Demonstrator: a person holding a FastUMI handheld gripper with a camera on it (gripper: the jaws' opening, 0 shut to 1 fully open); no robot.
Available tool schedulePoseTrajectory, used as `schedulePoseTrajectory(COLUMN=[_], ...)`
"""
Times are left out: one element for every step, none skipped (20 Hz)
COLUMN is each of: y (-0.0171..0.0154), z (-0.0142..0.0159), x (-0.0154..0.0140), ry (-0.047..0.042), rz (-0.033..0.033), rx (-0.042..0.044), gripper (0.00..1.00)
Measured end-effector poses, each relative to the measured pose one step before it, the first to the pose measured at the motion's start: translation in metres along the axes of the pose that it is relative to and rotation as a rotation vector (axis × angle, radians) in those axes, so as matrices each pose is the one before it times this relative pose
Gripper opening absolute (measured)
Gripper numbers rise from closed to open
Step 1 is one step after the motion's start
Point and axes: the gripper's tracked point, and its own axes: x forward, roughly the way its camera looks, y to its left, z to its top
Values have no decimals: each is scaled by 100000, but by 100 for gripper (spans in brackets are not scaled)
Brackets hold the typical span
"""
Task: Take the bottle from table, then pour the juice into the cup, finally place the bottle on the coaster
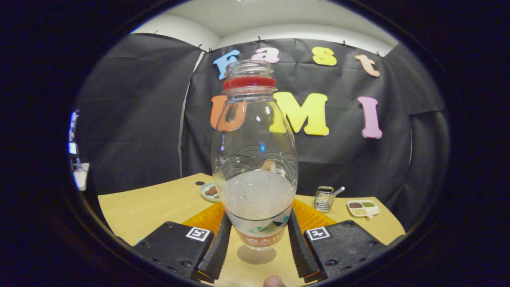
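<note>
A: What is your gripper (258, 243) doing?

B: Your two fingers are clenched on the lower body of the clear plastic bottle with a red neck ring and no cap (255, 159), one finger pressing each side at the label band. The bottle stands upright between them, about a third full of pale cloudy liquid.

A: Is it on the light wooden table (151, 207)?

B: Its base hangs above its own shadow on the tabletop, so you are holding it lifted.

A: What lies beyond it?

B: Directly behind the bottle at twelve o'clock sits a ribbed orange round coaster (314, 217), partly hidden. At about eleven o'clock you have a small pale green dish holding something brown (209, 192). At one o'clock there is a small wire basket with a handle (324, 198), and further toward two o'clock a white divided tray of beans (362, 207).
</note>
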Motion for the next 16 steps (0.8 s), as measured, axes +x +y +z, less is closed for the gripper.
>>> schedulePoseTrajectory(y=[-173, -350, -262, -266, -231, -110, -85, -154, -87, 19, 58, 192, 140, 104, -38, -5], z=[-1237, -1072, -900, -995, -858, -901, -755, -991, -692, -889, -685, -783, -377, -319, -213, -175], x=[1097, 866, 751, 780, 708, 487, 590, 502, 495, 279, 326, 361, 227, 410, 249, 187], ry=[3150, 2584, 1768, 2313, 1905, 1921, 2017, 1674, 1603, 1469, 1441, 1520, 575, 582, 176, 248], rz=[748, 67, 317, -99, -465, -33, -29, -191, -362, -182, 226, 410, 532, 293, -10, -38], rx=[2184, 2319, 1884, 1092, 22, -97, 155, -571, -1121, -1366, -944, 187, 737, 355, -154, -269], gripper=[73, 74, 74, 74, 73, 74, 74, 74, 74, 74, 74, 75, 75, 75, 75, 76])
